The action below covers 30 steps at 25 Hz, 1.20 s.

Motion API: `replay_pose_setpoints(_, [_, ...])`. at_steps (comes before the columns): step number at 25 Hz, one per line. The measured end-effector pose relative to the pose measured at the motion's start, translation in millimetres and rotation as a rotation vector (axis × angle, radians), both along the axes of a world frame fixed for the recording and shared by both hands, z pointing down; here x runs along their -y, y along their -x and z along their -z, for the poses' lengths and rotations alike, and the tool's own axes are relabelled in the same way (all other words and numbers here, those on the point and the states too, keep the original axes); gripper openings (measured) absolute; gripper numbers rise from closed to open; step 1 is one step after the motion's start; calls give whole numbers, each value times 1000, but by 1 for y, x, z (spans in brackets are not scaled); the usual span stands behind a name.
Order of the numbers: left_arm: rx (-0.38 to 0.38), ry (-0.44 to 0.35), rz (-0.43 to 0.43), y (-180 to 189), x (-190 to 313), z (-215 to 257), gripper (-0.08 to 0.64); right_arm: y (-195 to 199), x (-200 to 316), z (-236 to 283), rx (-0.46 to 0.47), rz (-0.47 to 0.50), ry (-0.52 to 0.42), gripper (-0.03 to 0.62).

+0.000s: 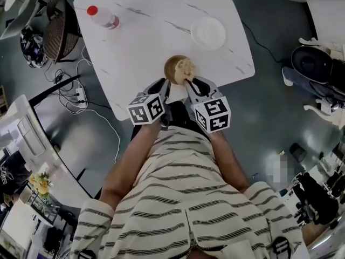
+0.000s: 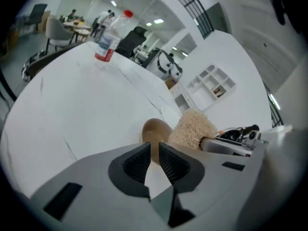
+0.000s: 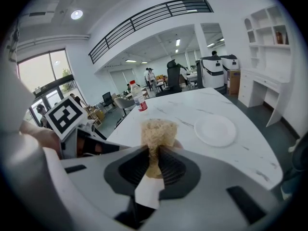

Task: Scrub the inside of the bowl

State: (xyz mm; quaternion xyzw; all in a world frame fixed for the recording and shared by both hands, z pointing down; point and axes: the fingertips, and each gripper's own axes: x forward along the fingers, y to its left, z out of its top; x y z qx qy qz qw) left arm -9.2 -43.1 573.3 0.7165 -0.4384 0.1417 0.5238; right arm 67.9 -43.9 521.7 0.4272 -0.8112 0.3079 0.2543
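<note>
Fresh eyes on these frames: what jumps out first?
The brown bowl sits at the near edge of the white marble table. Its rim is pinched by the left gripper, while the right gripper is shut on a tan fibrous scrubber held against the bowl. Farther back on the table are a white plate at the right and a red-capped bottle at the far left.

**Both tongs clamped, forearms converging**

The left tongs [image 2: 153, 154] are closed on the rim of the bowl [image 2: 155, 128]. The right tongs [image 3: 153, 159] pinch the scrubber [image 3: 158, 129]. The left forearm [image 1: 126, 166] and right forearm [image 1: 229, 163] reach forward, bare, bringing the tongs side by side.
</note>
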Motion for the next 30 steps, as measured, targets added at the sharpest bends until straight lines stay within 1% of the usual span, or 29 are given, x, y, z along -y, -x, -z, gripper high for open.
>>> replay_pose_setpoints(1, [-25,27,23,1,-2,-4,37,0,0,0,-2,1,-1,63])
replay_pose_setpoints(3, [-47,63,52,4,-5,-10,37,0,1,-1,-3,0,-3,63])
replay_pose_setpoints(9, [-84,104,74,-2,-9,-18,37,-3,2,-1,-19,3,-11,63])
replay_pose_setpoints(13, [-125,154,117,-4,-11,-25,37,-2,1,-3,-25,9,-11,63])
replay_pose_setpoints(15, [-142,162,121,-5,-10,-26,37,-1,1,-4,-26,11,-10,63])
replay_pose_setpoints(19, [-149,174,118,-7,-11,-28,37,-1,1,-1,-37,12,-23,63])
replay_pose_setpoints(30, [-250,263,199,-11,-12,-35,37,-2,0,-1,-44,9,-29,63])
